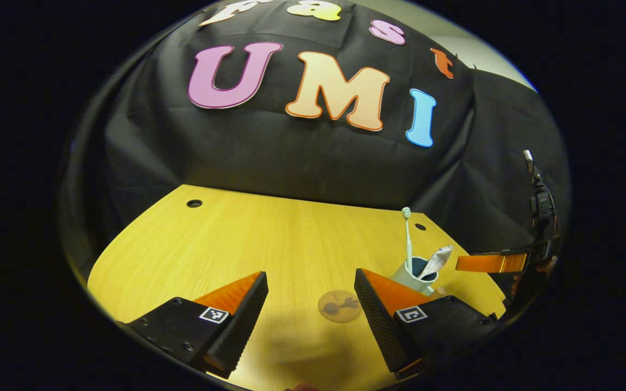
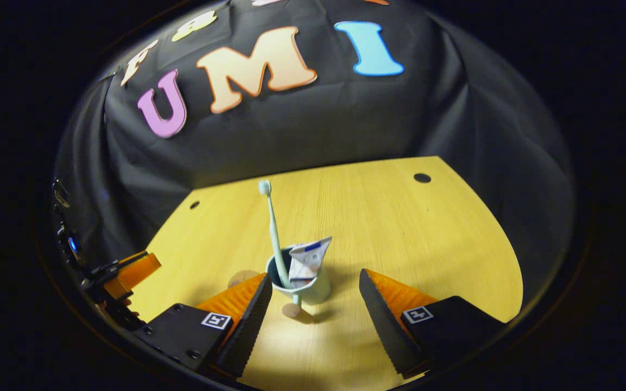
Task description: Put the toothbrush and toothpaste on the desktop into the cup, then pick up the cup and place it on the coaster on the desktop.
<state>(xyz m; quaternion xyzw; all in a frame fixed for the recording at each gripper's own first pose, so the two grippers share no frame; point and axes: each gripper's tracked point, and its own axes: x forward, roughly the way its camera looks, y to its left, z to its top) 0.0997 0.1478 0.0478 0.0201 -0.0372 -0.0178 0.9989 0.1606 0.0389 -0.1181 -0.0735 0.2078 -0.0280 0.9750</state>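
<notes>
Already the toothbrush (image 2: 274,228) and the toothpaste (image 2: 308,259) are standing in the cup (image 2: 313,290), the brush leaning toward eleven o'clock and the crumpled tube toward one o'clock in the right gripper view. The cup is sitting on the counter (image 2: 400,228), just ahead of the right tool (image 2: 315,312), whose two fingers are standing wide apart and holding nothing; the left finger (image 2: 248,309) is lying close beside the cup's base, though contact cannot be judged.

In the left gripper view, the left tool (image 1: 310,304) is likewise gaping open and empty, and the coaster (image 1: 340,306) is lying on the counter between its fingers, with the cup at about two o'clock of it. The right tool's orange finger is showing beyond the cup at three o'clock.

The step in hand appears to be grasping the cup. To do it well, the right tool should be centring the cup between both fingers, closing low on the wall beneath the rim, and keeping the cup upright, since the tall brush is likely making the load top-heavy during carriage to the coaster.
</notes>
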